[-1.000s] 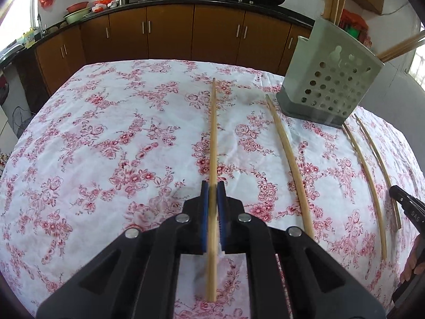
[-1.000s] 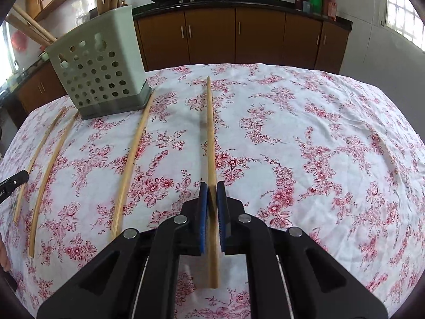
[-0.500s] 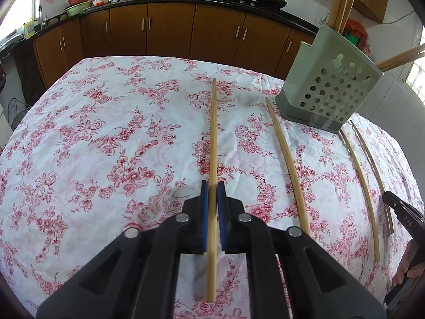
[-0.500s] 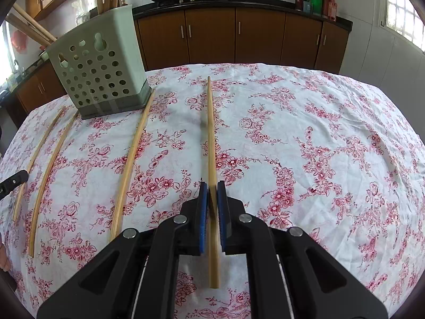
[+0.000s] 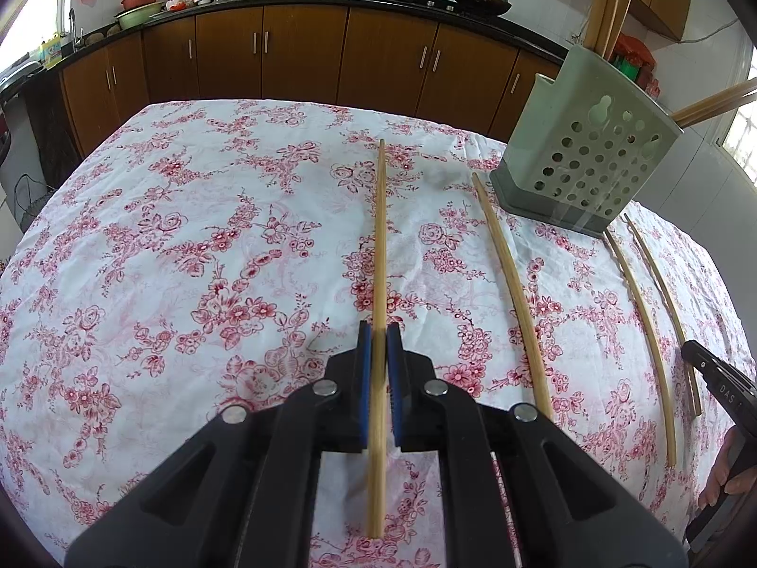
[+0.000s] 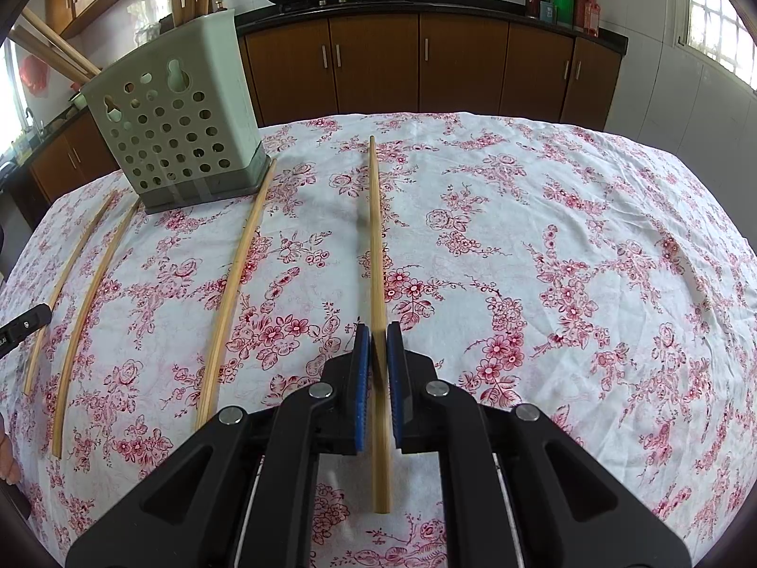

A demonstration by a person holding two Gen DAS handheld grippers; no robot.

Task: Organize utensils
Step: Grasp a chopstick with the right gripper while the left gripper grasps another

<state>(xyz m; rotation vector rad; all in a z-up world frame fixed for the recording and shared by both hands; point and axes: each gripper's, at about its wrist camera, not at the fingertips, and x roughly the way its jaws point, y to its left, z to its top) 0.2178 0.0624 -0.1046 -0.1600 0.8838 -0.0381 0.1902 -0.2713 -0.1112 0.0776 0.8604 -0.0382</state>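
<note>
My left gripper [image 5: 378,331] is shut on a wooden chopstick [image 5: 380,236] that points straight ahead, above the floral tablecloth. My right gripper [image 6: 377,331] is shut on another wooden chopstick [image 6: 375,236], also pointing forward and raised off the cloth. A pale green perforated utensil holder [image 5: 586,161] stands at the far right in the left wrist view and at the far left in the right wrist view [image 6: 180,128]; several chopsticks stick up out of it. Three loose chopsticks [image 5: 513,293] lie on the cloth near it; they also show in the right wrist view [image 6: 232,293].
The table with the floral cloth [image 5: 189,260] ends ahead before brown kitchen cabinets [image 5: 307,52]. The right gripper's tip [image 5: 719,374] shows at the right edge of the left wrist view; the left gripper's tip [image 6: 23,326] shows at the left edge of the right wrist view.
Both grippers have risen slightly with their chopsticks. The left view now looks down on more of the table and cabinets.
</note>
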